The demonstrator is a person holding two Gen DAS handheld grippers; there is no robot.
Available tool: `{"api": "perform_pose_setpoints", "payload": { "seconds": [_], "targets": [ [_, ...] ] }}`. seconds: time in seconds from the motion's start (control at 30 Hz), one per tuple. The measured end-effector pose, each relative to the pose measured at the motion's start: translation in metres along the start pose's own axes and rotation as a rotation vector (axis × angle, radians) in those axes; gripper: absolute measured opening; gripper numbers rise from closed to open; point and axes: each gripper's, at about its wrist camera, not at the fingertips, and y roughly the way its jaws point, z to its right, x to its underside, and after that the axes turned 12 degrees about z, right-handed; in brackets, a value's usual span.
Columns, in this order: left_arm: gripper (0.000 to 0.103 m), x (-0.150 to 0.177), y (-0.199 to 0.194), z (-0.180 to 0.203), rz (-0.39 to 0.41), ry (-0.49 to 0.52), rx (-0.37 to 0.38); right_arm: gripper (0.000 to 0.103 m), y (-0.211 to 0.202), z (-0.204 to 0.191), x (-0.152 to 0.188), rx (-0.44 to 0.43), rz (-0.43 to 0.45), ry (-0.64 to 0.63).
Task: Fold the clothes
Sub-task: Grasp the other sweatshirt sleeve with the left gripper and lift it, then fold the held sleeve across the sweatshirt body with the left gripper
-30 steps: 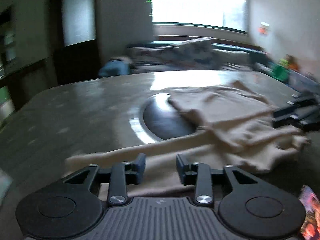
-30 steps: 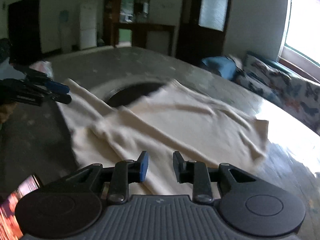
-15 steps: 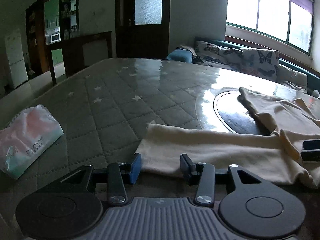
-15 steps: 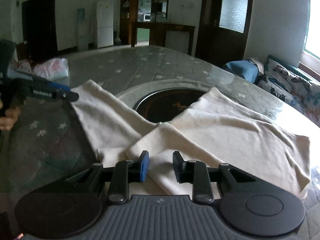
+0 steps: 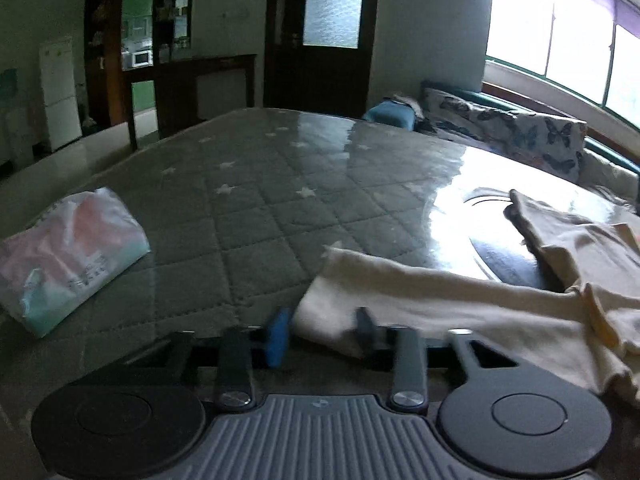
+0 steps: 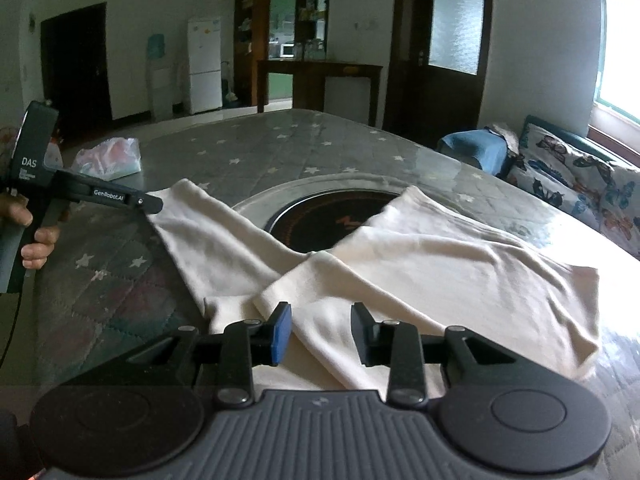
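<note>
Garment (image 6: 400,264) on table (image 6: 280,148), packet (image 6: 108,158) left.

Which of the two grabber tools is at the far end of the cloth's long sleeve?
The left gripper, at the sleeve tip; the right gripper sits nearer the body.

Since a second ago, the left gripper (image 5: 322,330) has swung to the left end of the cream garment (image 5: 440,304); its jaws are closing, with the cloth's corner now between them. A tissue pack (image 5: 68,256) has come into its view. The right gripper (image 6: 320,332) is opening slightly over the folded edge. The garment lies flatter than before.
</note>
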Motion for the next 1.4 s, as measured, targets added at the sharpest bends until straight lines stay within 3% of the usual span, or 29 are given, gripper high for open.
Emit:
{"api": "perform_pose_setpoints", "payload": {
  "seconds": [0.2, 0.37, 0.67, 0.83, 1.0, 1.33, 1.4],
  "targets": [
    [0.012, -0.020, -0.015, 0.014, 0.059, -0.033, 0.072, 0.032, -0.018, 0.019, 0.005, 0.046, 0.015, 0.058],
    [0.012, -0.048, -0.036, 0.051, 0.128, -0.019, 0.218, 0.032, -0.031, 0.039, 0.011, 0.090, 0.028, 0.128],
    [0.012, -0.077, -0.053, 0.158, 0.165, 0.045, 0.512, 0.033, -0.056, 0.066, 0.024, 0.132, 0.074, 0.214],
    [0.012, -0.077, -0.046, 0.216, 0.135, 0.077, 0.628, 0.033, -0.065, 0.078, 0.032, 0.159, 0.079, 0.243],
    [0.012, -0.064, -0.031, 0.258, 0.068, 0.109, 0.689, 0.033, -0.070, 0.091, 0.040, 0.177, 0.072, 0.281],
    [0.017, -0.031, -0.012, 0.280, -0.065, 0.153, 0.746, 0.033, -0.066, 0.096, 0.048, 0.176, 0.050, 0.298],
    [0.024, -0.031, -0.011, 0.282, -0.069, 0.159, 0.759, 0.033, -0.065, 0.096, 0.048, 0.176, 0.046, 0.297]
  ]
}}
